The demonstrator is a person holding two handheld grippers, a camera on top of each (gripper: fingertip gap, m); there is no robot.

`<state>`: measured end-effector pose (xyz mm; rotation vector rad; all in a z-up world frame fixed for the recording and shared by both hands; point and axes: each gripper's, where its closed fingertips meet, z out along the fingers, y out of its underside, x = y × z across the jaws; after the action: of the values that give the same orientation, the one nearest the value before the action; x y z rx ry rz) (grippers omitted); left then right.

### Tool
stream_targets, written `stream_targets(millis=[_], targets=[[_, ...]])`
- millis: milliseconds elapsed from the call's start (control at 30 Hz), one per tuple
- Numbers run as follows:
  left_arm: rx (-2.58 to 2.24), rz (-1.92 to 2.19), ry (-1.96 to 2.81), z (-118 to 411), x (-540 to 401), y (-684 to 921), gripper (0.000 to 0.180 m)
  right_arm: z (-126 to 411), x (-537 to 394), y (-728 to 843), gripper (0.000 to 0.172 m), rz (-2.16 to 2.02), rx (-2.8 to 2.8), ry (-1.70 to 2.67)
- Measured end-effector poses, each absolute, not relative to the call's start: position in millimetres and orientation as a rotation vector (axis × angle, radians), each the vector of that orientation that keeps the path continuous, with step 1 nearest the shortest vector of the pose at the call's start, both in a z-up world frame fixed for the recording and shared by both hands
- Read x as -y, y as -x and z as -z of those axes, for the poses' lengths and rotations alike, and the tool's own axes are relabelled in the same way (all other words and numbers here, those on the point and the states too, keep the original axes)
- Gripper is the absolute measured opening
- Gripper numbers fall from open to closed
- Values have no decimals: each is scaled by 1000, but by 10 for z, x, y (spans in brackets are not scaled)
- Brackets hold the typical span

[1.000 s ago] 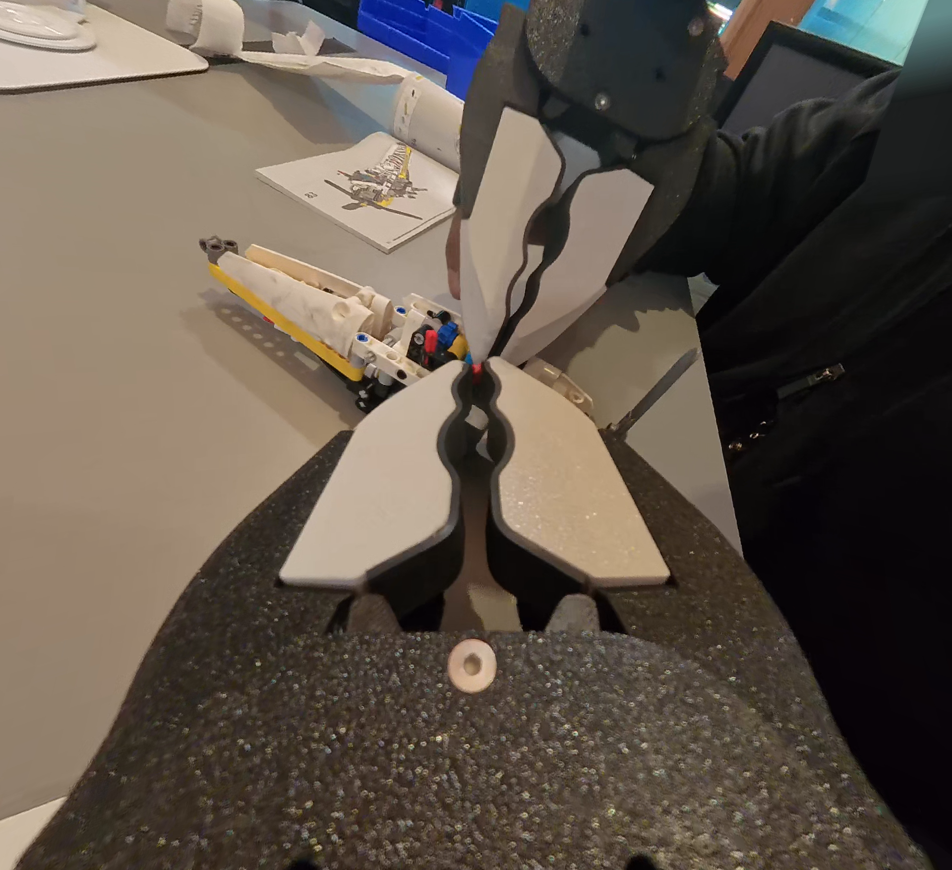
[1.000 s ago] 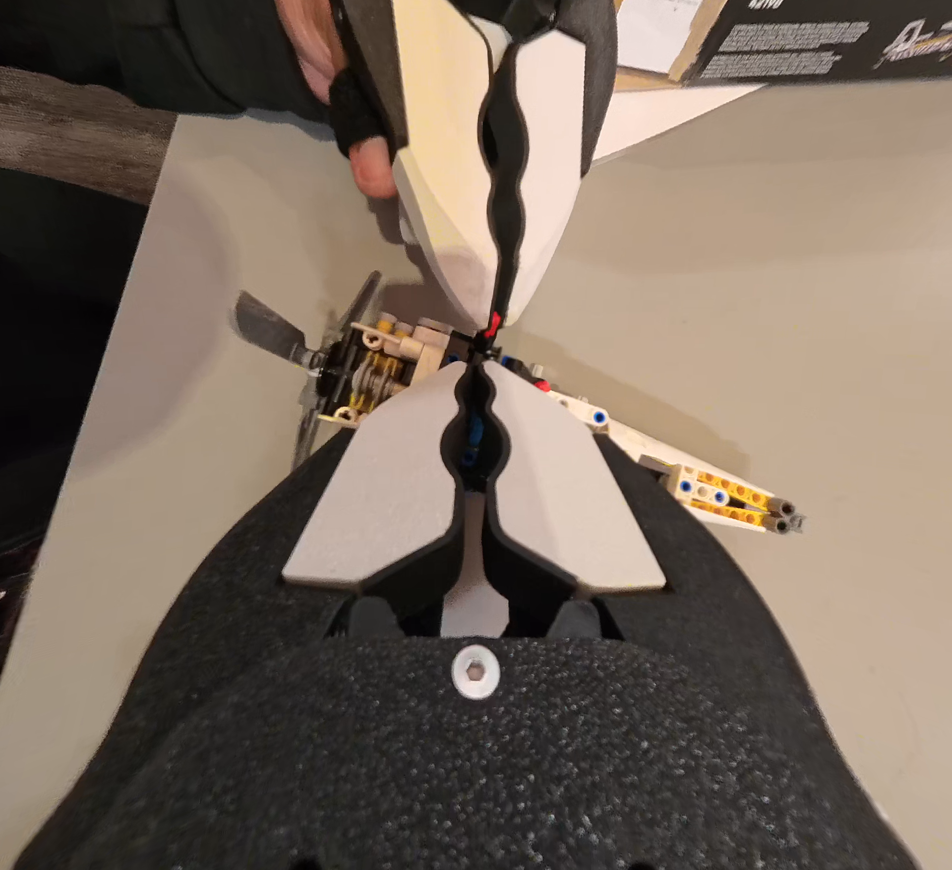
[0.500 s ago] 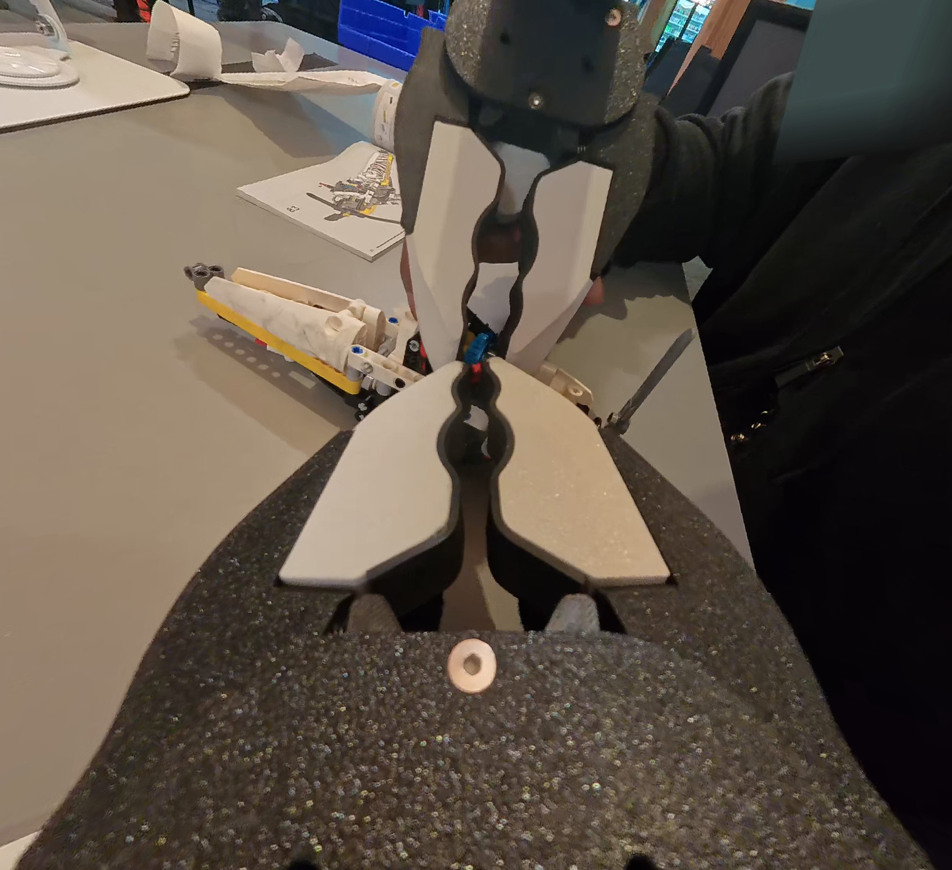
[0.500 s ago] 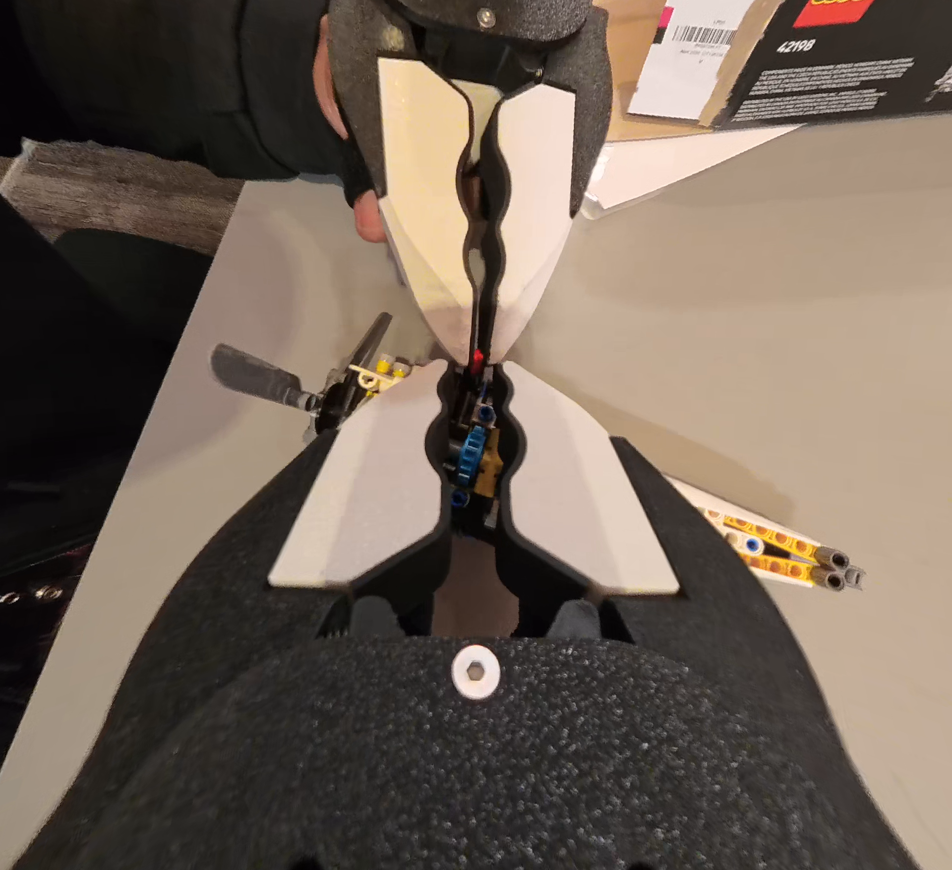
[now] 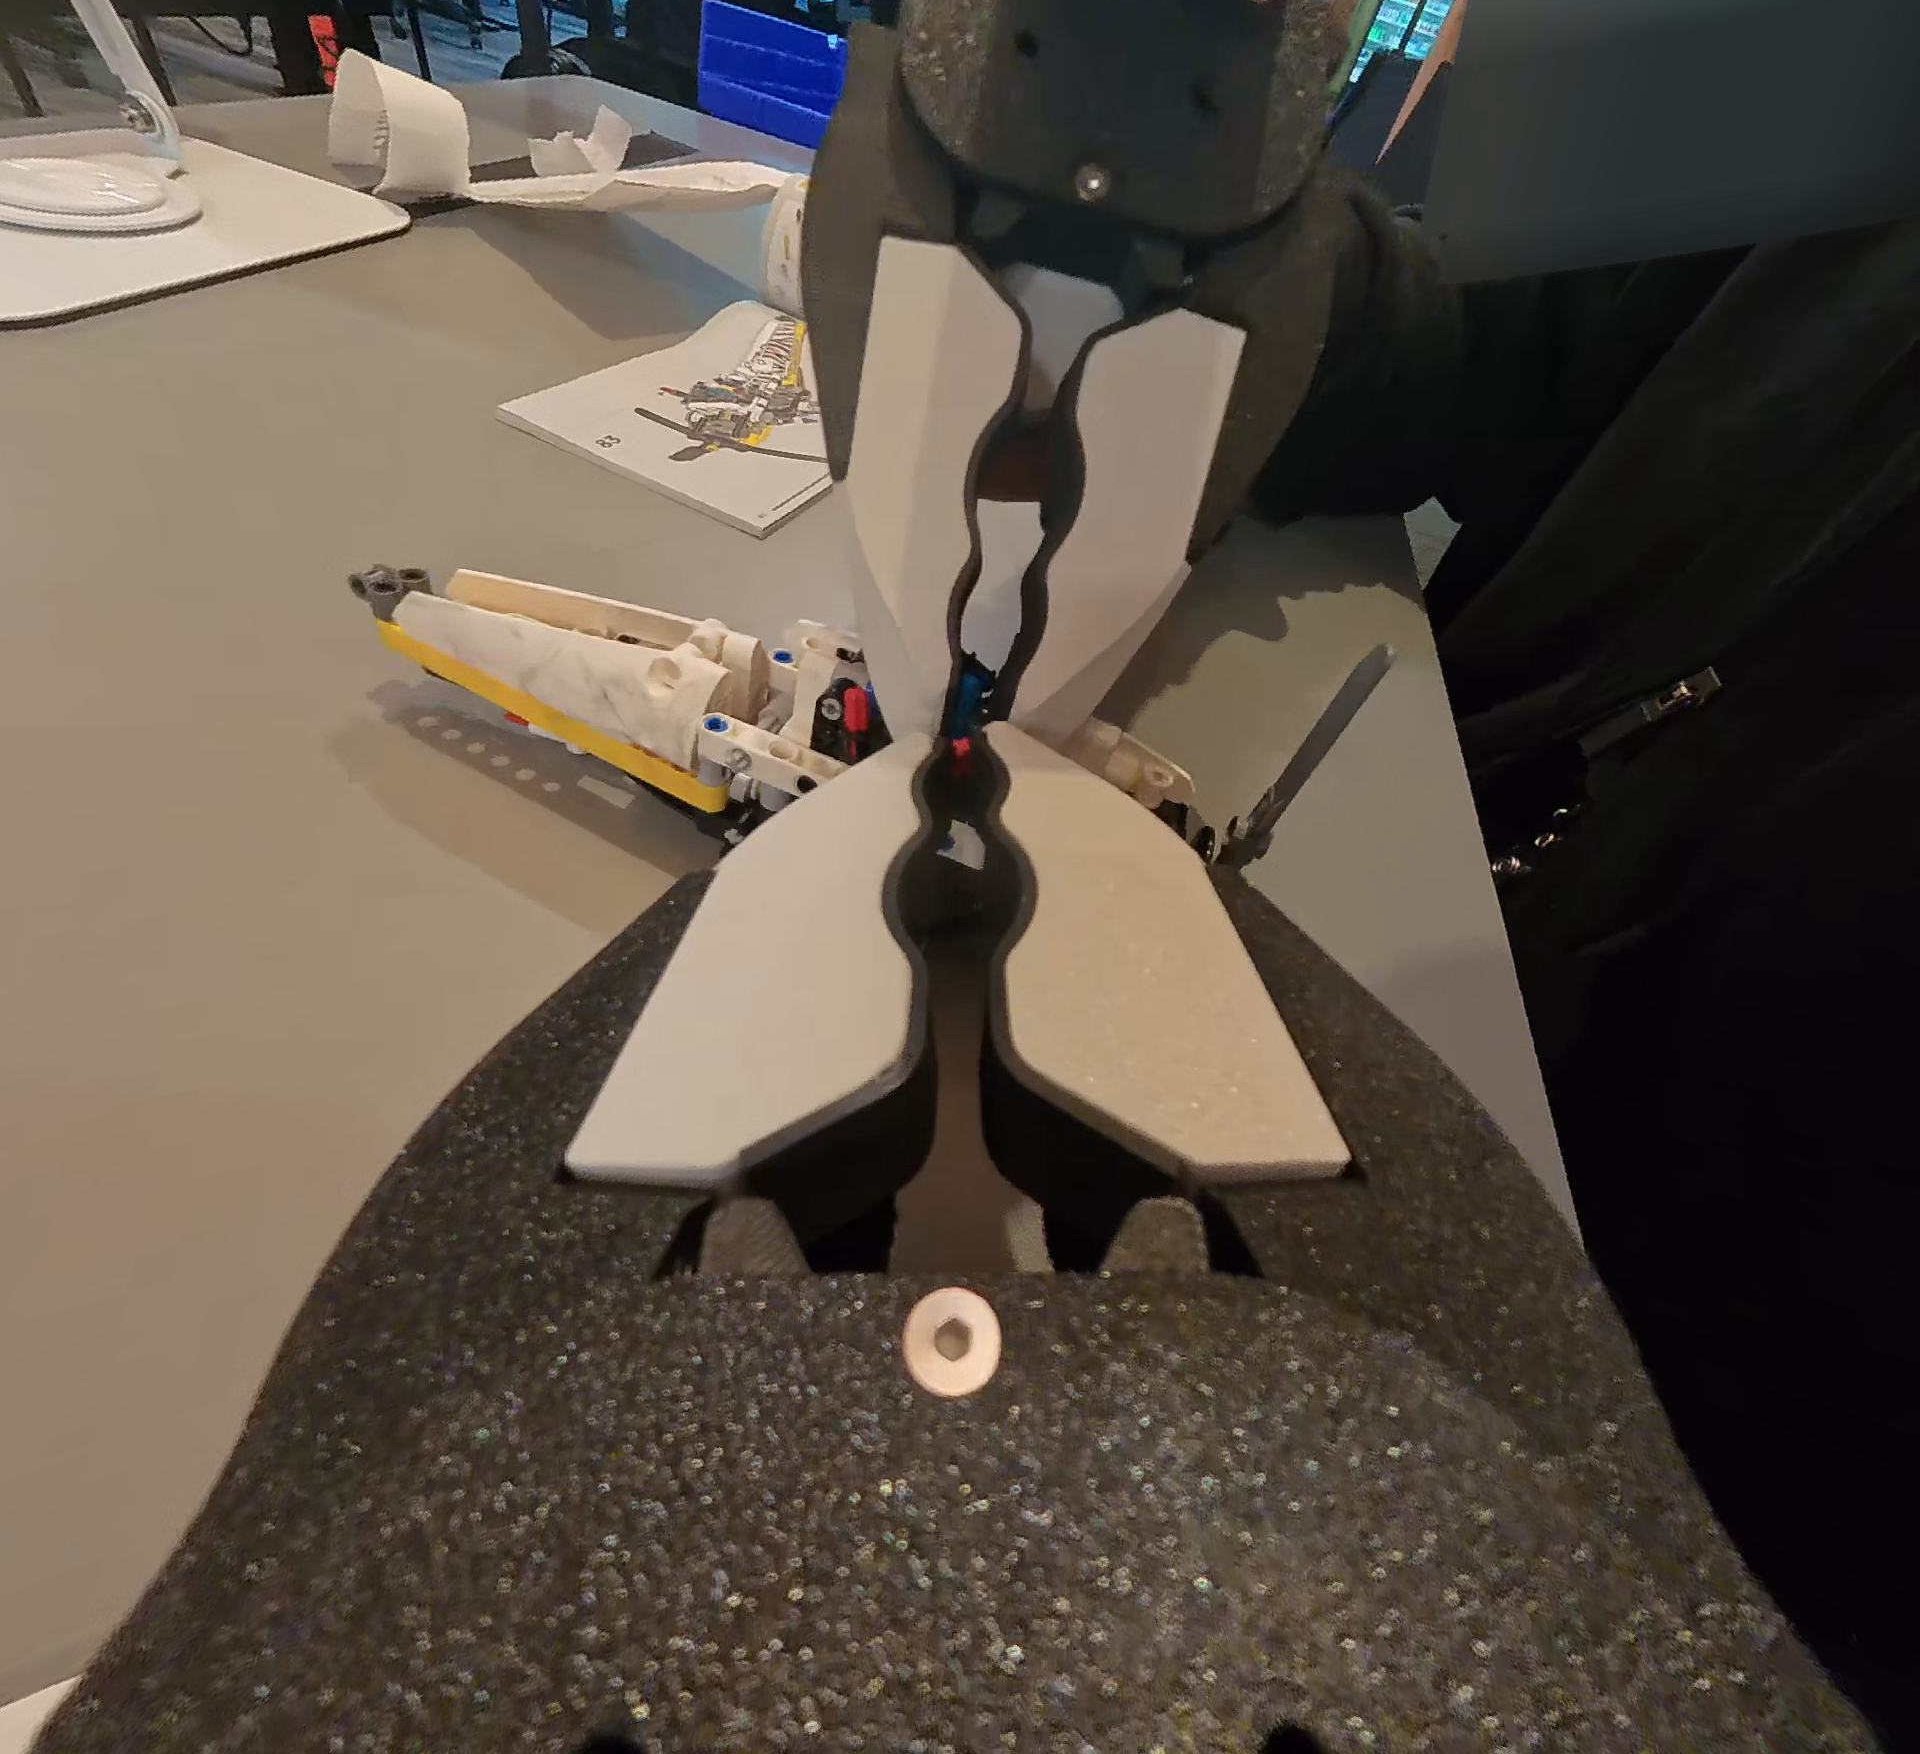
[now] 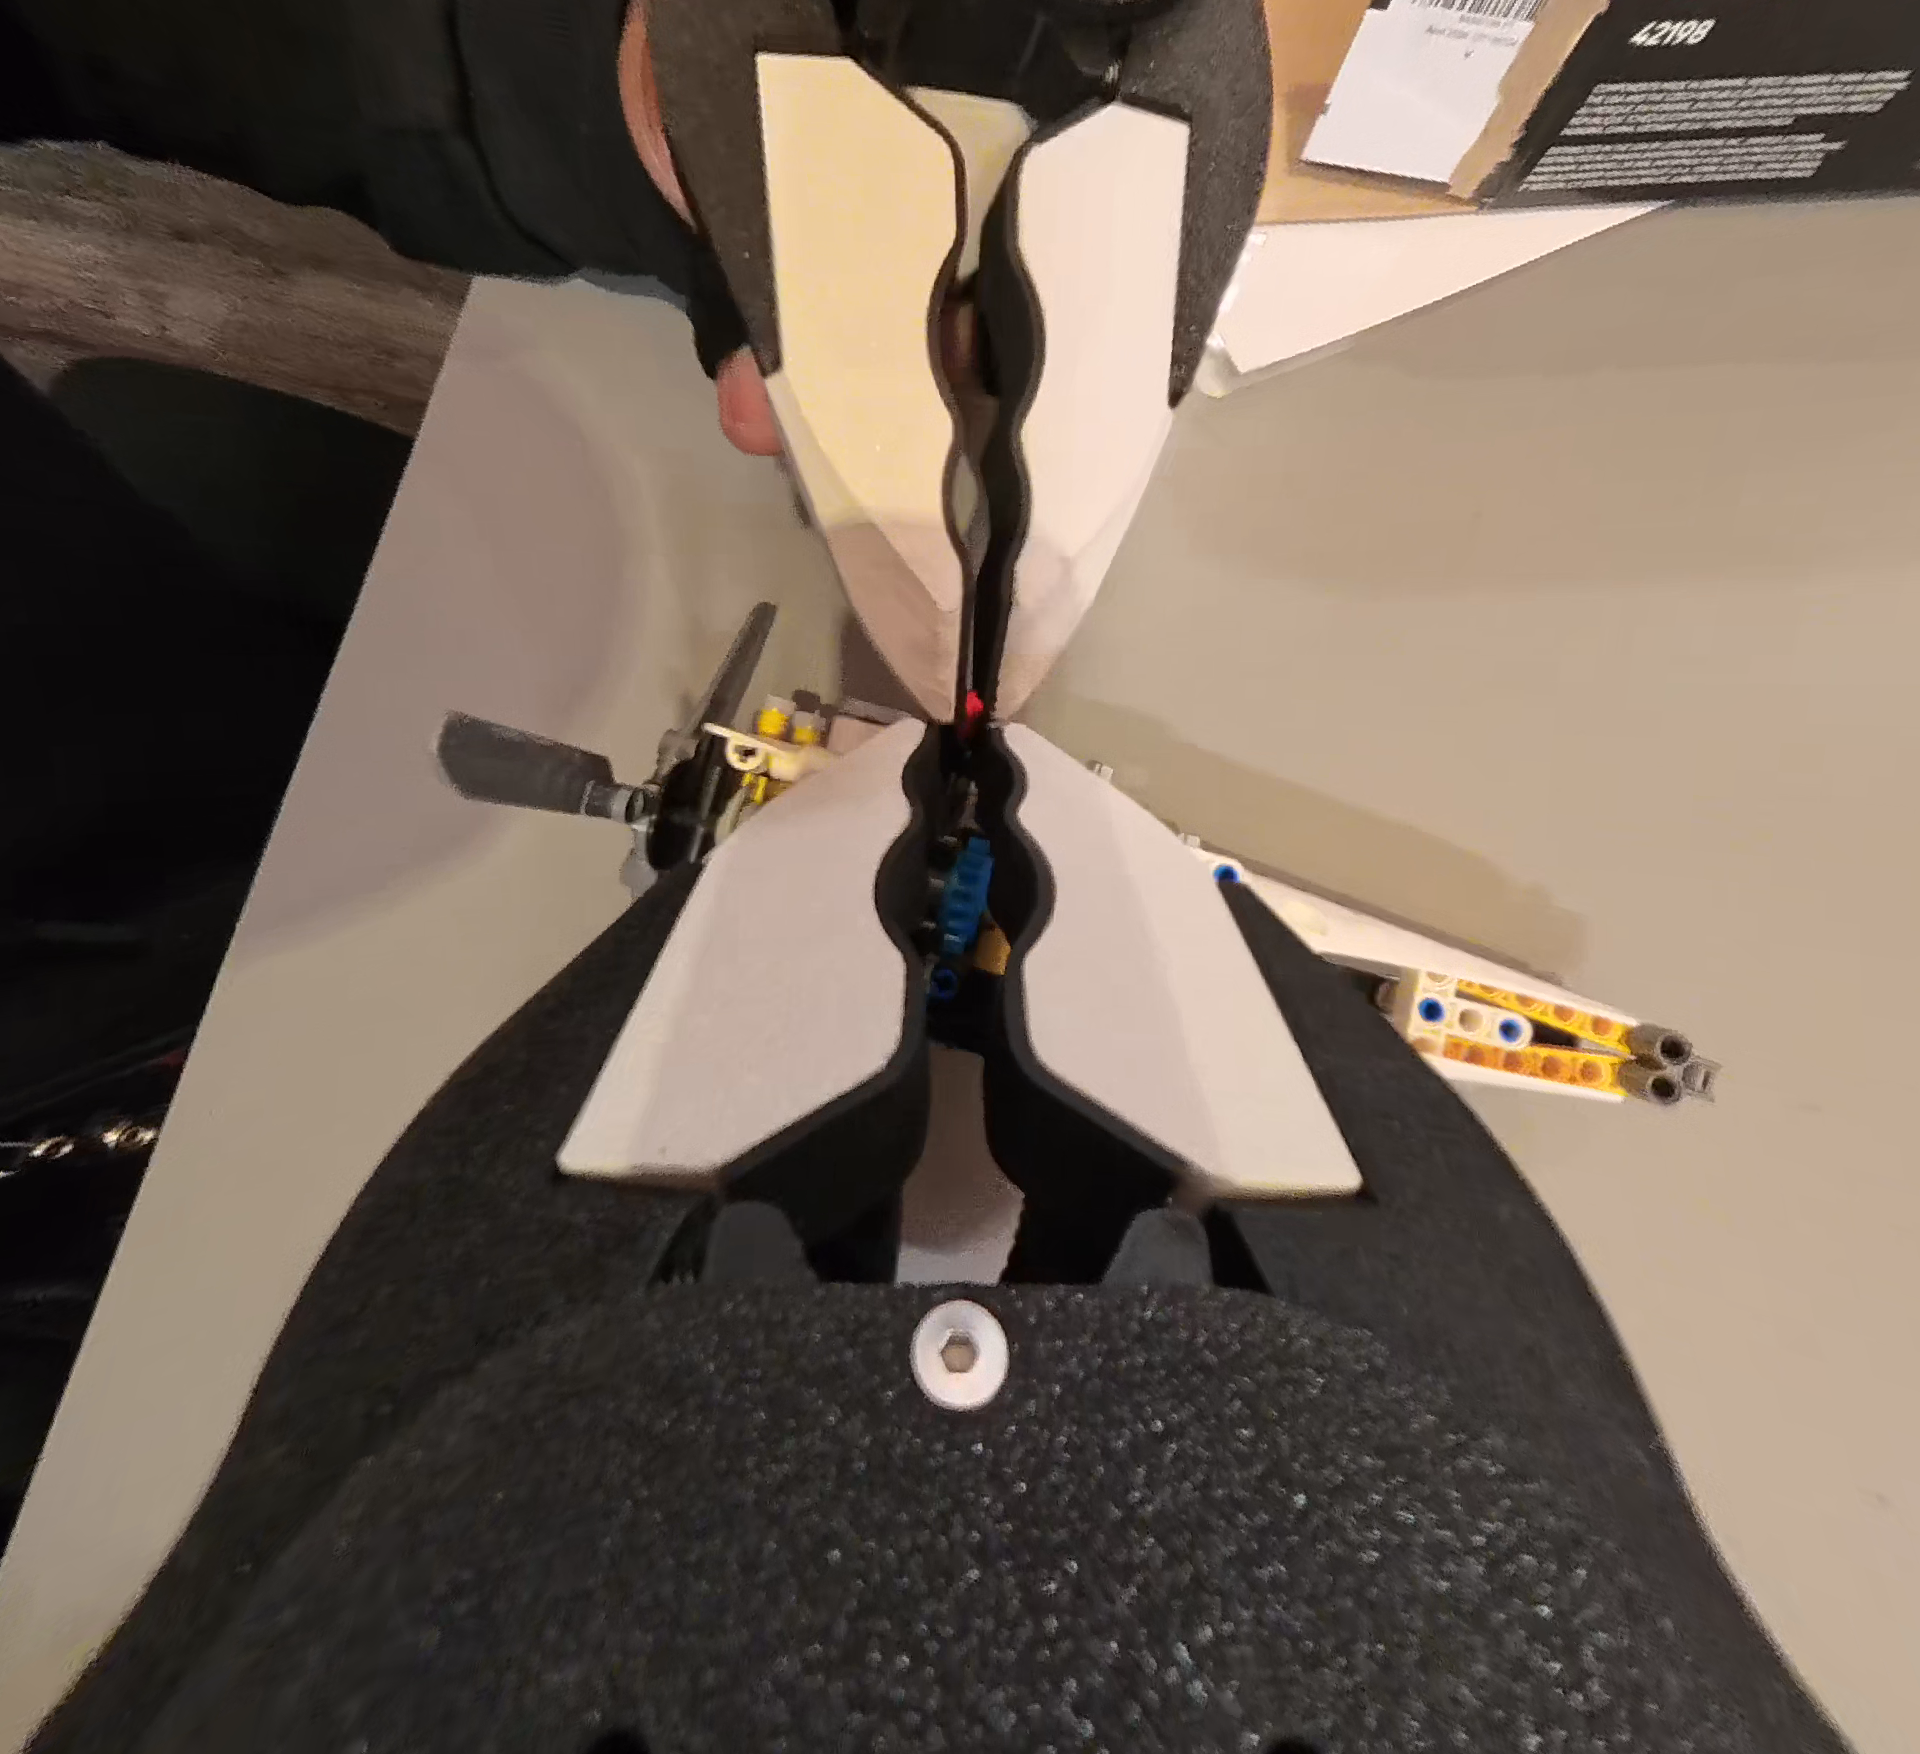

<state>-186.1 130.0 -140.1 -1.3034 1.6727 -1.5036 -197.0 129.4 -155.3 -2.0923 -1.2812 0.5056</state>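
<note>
The white-and-yellow brick-built aircraft model [image 5: 582,665] lies flat on the grey desk [image 5: 260,873]. Its long axis runs crosswise under both tools, with the grey propeller [image 6: 520,769] at the desk's edge. The two tools meet tip to tip over its middle, directly above the exposed mechanism.

The left tool [image 5: 951,746] is nearly closed, pinching a small red pin [image 5: 958,750] that stands in the model. The right tool [image 6: 961,736] comes from the opposite side and is narrowed to a slit around a blue toothed piece [image 5: 971,691], with its pads apparently against it.

Compared with half a second ago, the right tool's fingers stand closer together. A second ago they were fully together. The left tool's pinch is unchanged.
</note>
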Motion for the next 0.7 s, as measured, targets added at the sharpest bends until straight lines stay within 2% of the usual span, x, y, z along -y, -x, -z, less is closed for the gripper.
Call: stream_targets(millis=[433,500,533,600,700], targets=[[-1606,1566,1324,1342,-1363,1860,5,1591,-1321,1948,8,-472,1259,2115],[-1125,2005,1239,812,-1659,2014,4,1613,-1305,1945,7,-441,1274,2117],[-1054,1961,1363,921,-1843,2011,4,1607,-1313,1950,7,-433,1250,2115],[-1253,1719,1347,1038,-1704,1992,5,1604,-1321,1957,7,-404,1234,2102],[-1243,1731,1330,1023,-1639,1972,5,1596,-1321,1974,7,-425,1237,2104]])
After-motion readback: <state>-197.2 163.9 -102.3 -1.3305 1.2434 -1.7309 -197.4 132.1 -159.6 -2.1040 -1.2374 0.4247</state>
